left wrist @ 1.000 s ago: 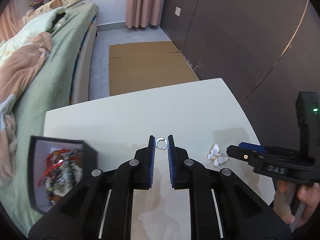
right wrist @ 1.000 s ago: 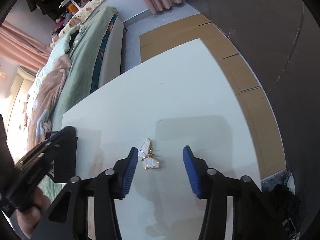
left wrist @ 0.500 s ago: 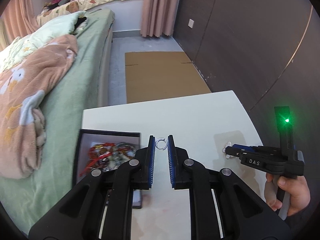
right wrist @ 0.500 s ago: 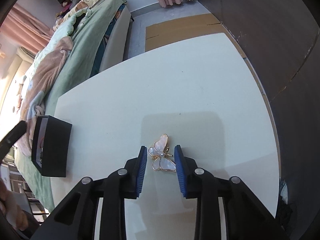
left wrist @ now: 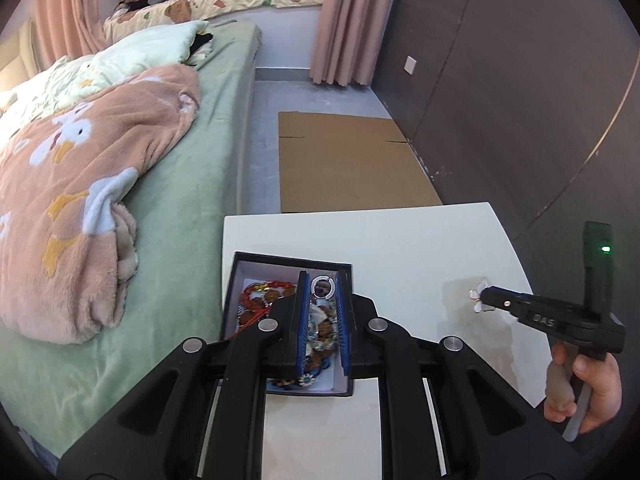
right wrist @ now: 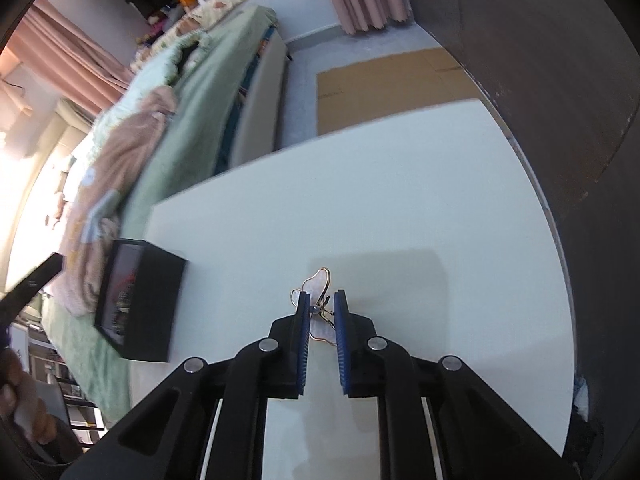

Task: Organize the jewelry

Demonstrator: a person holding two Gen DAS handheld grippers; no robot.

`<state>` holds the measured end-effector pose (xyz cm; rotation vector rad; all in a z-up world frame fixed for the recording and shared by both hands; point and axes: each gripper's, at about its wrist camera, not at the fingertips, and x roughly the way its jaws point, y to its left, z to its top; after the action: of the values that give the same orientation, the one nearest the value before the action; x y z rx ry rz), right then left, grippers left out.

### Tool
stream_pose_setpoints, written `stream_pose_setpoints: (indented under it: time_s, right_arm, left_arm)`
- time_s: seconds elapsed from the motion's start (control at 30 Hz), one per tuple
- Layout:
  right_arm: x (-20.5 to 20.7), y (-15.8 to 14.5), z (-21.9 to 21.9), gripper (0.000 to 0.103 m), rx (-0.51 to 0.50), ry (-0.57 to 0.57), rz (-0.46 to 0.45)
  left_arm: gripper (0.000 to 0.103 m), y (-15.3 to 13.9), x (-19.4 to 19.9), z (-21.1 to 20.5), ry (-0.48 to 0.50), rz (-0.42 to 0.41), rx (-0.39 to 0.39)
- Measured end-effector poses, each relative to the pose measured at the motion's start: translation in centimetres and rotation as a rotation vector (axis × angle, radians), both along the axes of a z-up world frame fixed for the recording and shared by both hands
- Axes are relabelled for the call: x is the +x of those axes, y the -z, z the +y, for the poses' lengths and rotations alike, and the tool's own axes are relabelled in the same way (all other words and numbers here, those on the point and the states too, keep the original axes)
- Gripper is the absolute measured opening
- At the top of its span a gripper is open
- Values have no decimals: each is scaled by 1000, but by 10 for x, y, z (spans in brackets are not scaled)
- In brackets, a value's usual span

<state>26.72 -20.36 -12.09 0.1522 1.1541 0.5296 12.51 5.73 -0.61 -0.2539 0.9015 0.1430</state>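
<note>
desk (left wrist: 400, 240) bare at right | black jewelry box (left wrist: 248, 276) at left edge | left gripper (left wrist: 323, 292) fingers clenched on silver ring (left wrist: 322, 285) above box: lower, then release | right gripper (right wrist: 320, 312) fingers closing around butterfly brooch (right wrist: 318, 284): lift gently

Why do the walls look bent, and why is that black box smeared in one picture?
Both views are fisheye, so the room's straight edges bow toward the rim. In the right wrist view the jewelry box is motion-blurred and a window glare washes out the left edge; the butterfly brooch is sharp. In the left wrist view the box is crisp.
</note>
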Motion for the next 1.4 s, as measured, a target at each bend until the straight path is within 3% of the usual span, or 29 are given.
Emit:
stream_pose_setpoints:
  time_s: [0.07,0.1,0.17,0.33,0.47,0.63,1.0,1.07,1.1,1.13,1.17,1.2,1.4]
  right_arm:
    - [-4,-8,5,12,27,-10,-19]
    - [-8,-13,8,12,43,-19,-30]
    - [-13,-21,14,12,69,-34,-52]
    - [-21,-37,30,12,128,-70,-87]
    - [-26,-47,44,12,190,-87,-95]
    - [-34,-55,66,12,246,-119,-98]
    - [-56,-65,115,13,333,-204,-109]
    - [-60,-67,128,24,362,-237,-134]
    - [-61,-65,131,41,376,-245,-127]
    - [-62,-64,132,79,378,-233,-121]
    - [-64,-65,130,86,369,-208,-145]
    - [-66,-67,128,86,359,-193,-173]
    - [-75,-72,110,84,304,-140,-144]
  left_arm:
    - [15,2,-2,8,-14,0,-21]
    - [30,3,-3,13,-20,3,-34]
    - [50,2,-8,20,-43,-14,-41]
    - [51,1,-18,33,-69,-21,-49]
    - [59,3,-26,40,-75,-23,-52]
    - [61,8,-35,47,-78,-12,-53]
    - [84,15,-66,67,-128,-16,-87]
    - [87,14,-71,70,-143,-16,-96]
    - [90,13,-74,72,-149,-21,-106]
    - [91,10,-77,74,-154,-30,-118]
    - [94,6,-81,75,-159,-45,-125]
    - [96,2,-84,76,-157,-60,-128]
    - [98,-17,-102,70,-125,-96,-112]
